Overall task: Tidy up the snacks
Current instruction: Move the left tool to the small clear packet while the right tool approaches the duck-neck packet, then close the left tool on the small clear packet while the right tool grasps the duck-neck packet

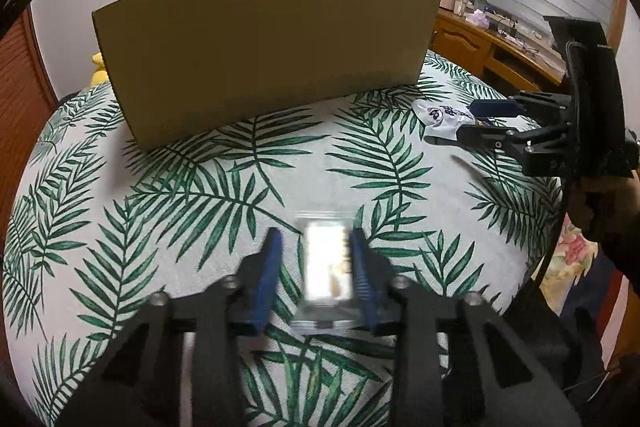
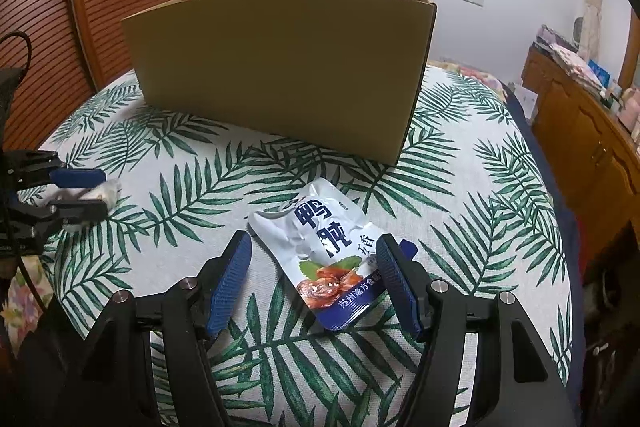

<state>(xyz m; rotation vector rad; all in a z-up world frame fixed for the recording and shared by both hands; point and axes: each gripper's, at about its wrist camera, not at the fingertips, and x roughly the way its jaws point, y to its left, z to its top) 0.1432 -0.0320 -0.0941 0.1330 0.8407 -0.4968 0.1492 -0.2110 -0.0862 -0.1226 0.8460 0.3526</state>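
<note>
1. We see a cardboard box (image 1: 264,55) standing upright on a table under a palm-leaf cloth (image 1: 200,195), at the far side from both cameras.
2. Our left gripper (image 1: 316,247) has its blue fingers (image 1: 268,267) spread around a small clear packet (image 1: 326,267). The packet is blurred, and we cannot tell whether the pads touch it or whether it rests on the cloth.
3. Our right gripper (image 2: 314,259) is spread wide, its blue pads (image 2: 230,279) either side of a white and blue snack pouch (image 2: 328,251) that lies flat on the cloth. The right pad sits at the pouch's edge; the left one is apart from it.
4. From the left wrist view, the pouch (image 1: 440,117) lies near the box's right corner, with the right gripper (image 1: 476,121) at it.
5. From the right wrist view, the left gripper (image 2: 96,193) is well to the left with the small packet (image 2: 102,193) between its fingers.
6. A wooden cabinet (image 2: 592,143) lines the right wall.
</note>
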